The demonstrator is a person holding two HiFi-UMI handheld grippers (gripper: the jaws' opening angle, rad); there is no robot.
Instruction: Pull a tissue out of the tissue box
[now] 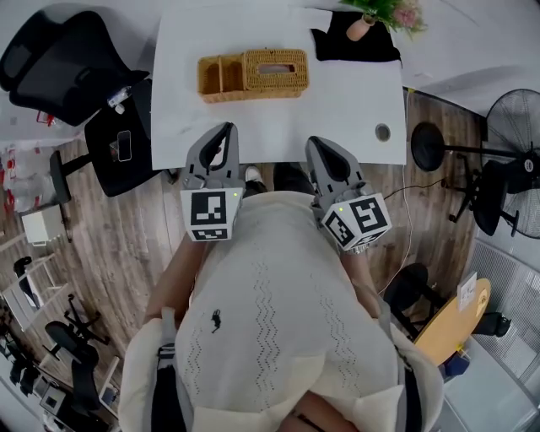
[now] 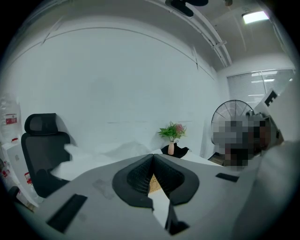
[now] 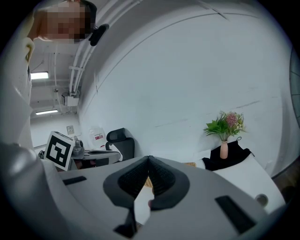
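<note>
At the far left a black office chair (image 1: 52, 66) stands off the worktop's corner, and beside it a dark seat (image 1: 118, 156) carries a phone (image 1: 124, 145), all on a wood floor (image 1: 139, 245).

The white worktop (image 1: 337, 105) fills the upper middle of the head view. The wicker tissue box (image 1: 276, 71) sits on it toward the far edge, left of centre, with its slot facing up. Joined to its left side is an open wicker tray (image 1: 220, 78) with two compartments. Whether a tissue pokes out of the slot I cannot tell.

The left claw (image 1: 225, 129) hangs over the near edge of the worktop, pointing at the box but well short of it and touching nothing. In its own view the two black ribbed pads meet at the tips, so it is closed with nothing between them. A bit of wicker shows through the gap below the tips.

The right claw (image 1: 314, 143) is level with it, just beside it to the right, also over the near edge. Its pads likewise meet at the tips and hold nothing.

Further right, at the back of the worktop, a black cloth (image 1: 354, 46) lies under a small vase of flowers (image 1: 378, 15). A round hole (image 1: 383, 132) sits near the worktop's right front corner. A standing fan (image 1: 516, 164) is on the floor at the far right.
</note>
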